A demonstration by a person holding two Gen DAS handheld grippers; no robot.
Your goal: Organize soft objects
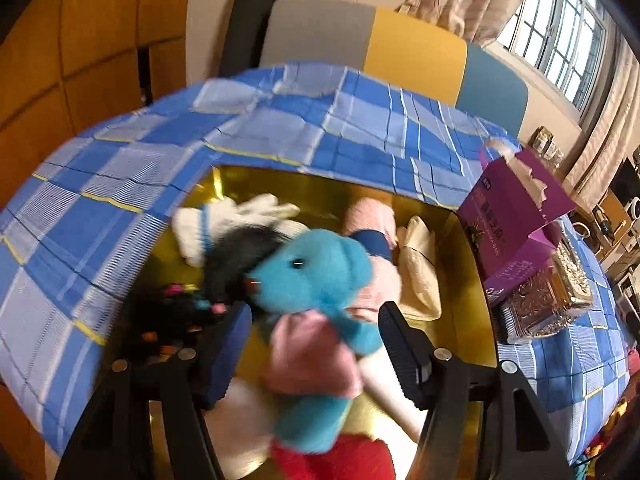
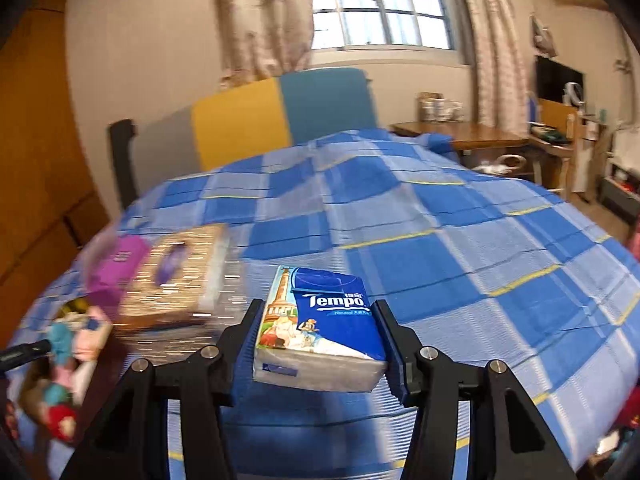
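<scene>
Gold box (image 1: 460, 248) mid-frame holds blue plush (image 1: 316, 276), white, black and pink toys. Left tongs (image 1: 316, 344) wide, gripping nothing. Right tongs (image 2: 320, 344) clamp "Tempo Neutral" tissue pack (image 2: 320, 332).

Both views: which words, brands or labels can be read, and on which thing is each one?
"Tempo": tissue pack in the right gripper.
"Neutral": same pack, under the brand; the small characters beside it are unreadable.
Purple box: print too blurred to read.
Patterned box: no readable text.

Your gold tray (image 1: 460, 240) is crowded with plush toys (image 1: 316, 276); the purple box (image 1: 516, 216) blocks its right edge. In the right-wrist view, the checked bedspread (image 2: 480, 240) lies open at right.
</scene>
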